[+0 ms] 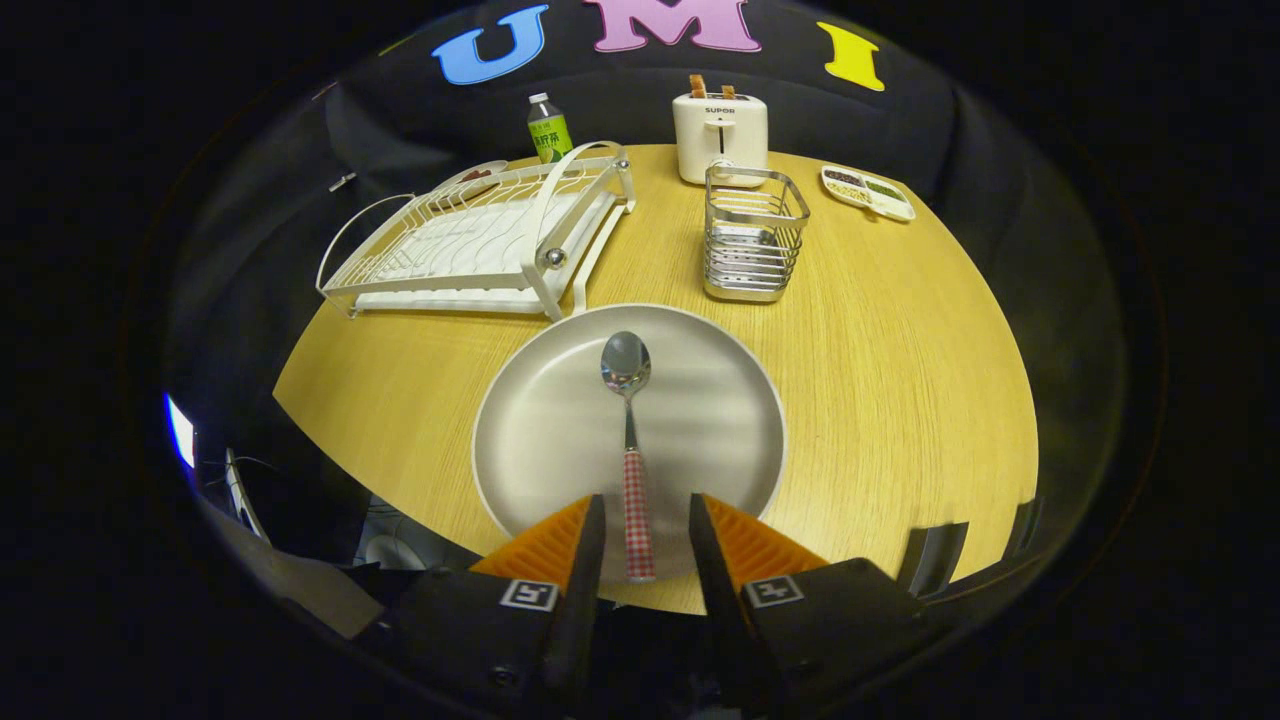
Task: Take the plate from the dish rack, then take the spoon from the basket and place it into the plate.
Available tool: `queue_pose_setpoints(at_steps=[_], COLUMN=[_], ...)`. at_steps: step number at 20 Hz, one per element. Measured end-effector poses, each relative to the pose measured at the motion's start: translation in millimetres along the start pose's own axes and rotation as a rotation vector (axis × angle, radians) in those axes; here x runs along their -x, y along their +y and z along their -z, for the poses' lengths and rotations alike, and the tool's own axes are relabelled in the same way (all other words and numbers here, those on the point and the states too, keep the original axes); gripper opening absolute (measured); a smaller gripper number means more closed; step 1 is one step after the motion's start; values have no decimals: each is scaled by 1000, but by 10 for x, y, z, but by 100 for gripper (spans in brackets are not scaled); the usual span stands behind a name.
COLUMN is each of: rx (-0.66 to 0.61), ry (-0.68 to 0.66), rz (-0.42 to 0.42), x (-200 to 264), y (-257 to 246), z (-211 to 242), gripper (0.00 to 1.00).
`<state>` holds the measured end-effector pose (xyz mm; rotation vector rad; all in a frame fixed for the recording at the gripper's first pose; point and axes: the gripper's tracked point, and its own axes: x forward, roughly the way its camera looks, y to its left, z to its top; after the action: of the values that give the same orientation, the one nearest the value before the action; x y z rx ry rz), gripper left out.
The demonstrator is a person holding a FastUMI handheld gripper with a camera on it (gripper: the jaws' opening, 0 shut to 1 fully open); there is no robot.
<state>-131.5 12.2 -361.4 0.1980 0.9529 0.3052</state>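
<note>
Gripper view: the tongs (637, 530) stand parted, holding nothing — the spoon (630, 440) lies between and just ahead of the fingers, apart from both, in the plate (540, 430). Beyond, the dish rack (480, 245) and basket (752, 235) stand empty — task looks done.

I see the round pale plate (560, 430) lying flat just before the white wire dish rack (480, 240). The spoon (630, 440) lies in it, bowl toward the rack; right of the rack stands the metal basket (752, 235).
</note>
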Motion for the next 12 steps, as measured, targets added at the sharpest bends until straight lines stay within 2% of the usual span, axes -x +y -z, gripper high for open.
queue_pose_setpoints(at_steps=[1, 2, 4, 8, 12], rx=[-6, -10, -14, -14, 23], ry=[-2, -4, -15, -100, -286], rz=[4, 10, 25, 49, 83], x=[-8, -13, 16, 173, 554], y=[-13, -29, -66, -89, -96], z=[-7, -25, -77, -430, -1175], gripper=[62, 81, 97, 100, 99])
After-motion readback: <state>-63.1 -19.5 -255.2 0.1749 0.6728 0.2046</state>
